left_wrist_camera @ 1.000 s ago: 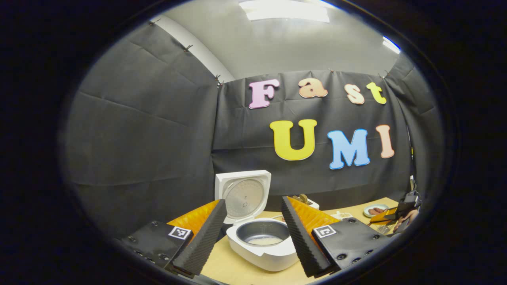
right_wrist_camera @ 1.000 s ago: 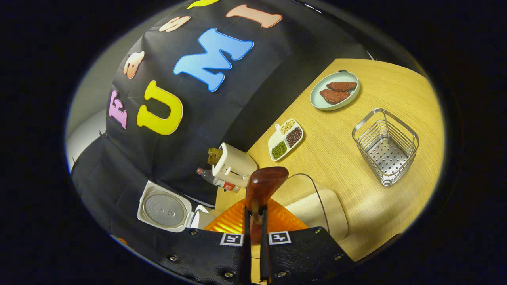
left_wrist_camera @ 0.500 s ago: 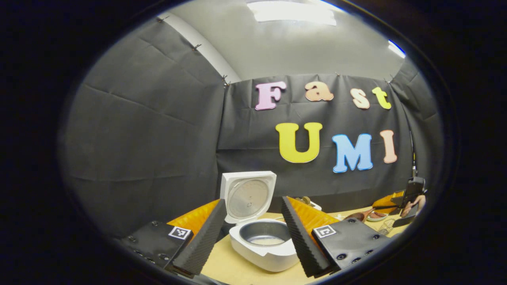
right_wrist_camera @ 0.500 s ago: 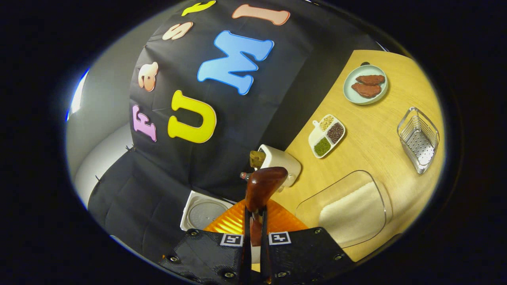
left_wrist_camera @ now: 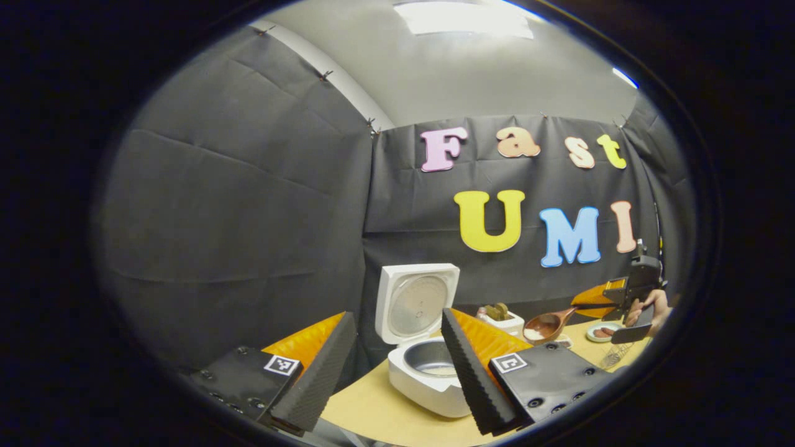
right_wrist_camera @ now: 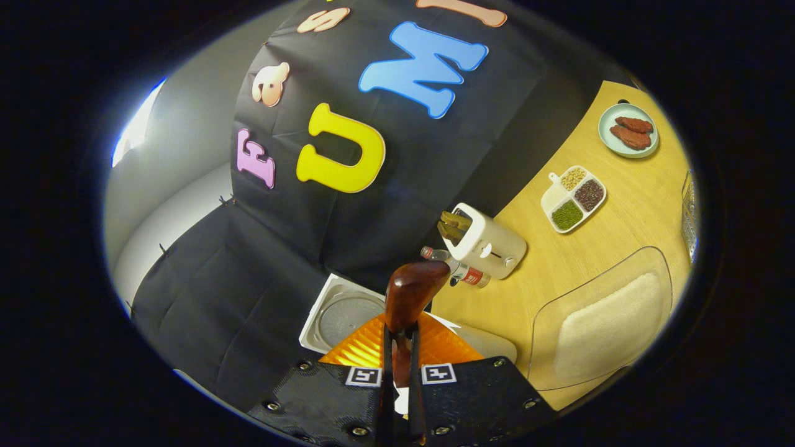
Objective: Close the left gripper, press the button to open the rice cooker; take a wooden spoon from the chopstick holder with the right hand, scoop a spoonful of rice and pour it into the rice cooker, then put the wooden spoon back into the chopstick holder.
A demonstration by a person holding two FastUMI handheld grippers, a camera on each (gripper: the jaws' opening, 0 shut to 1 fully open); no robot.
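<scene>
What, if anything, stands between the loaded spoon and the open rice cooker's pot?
Nothing visible. In the left gripper view the spoon, held by the right claw with rice in its bowl, hangs above the table right of the cooker. The lid stands upright behind the pot. The toaster sits farther back.

Light source: rectangular white ceiling panel, overexposed.
Brightness: black cloth walls dim; pale wooden tabletop evenly lit.
Distortion: strong fisheye bending at edges.
Focus: sharp overall.
</scene>
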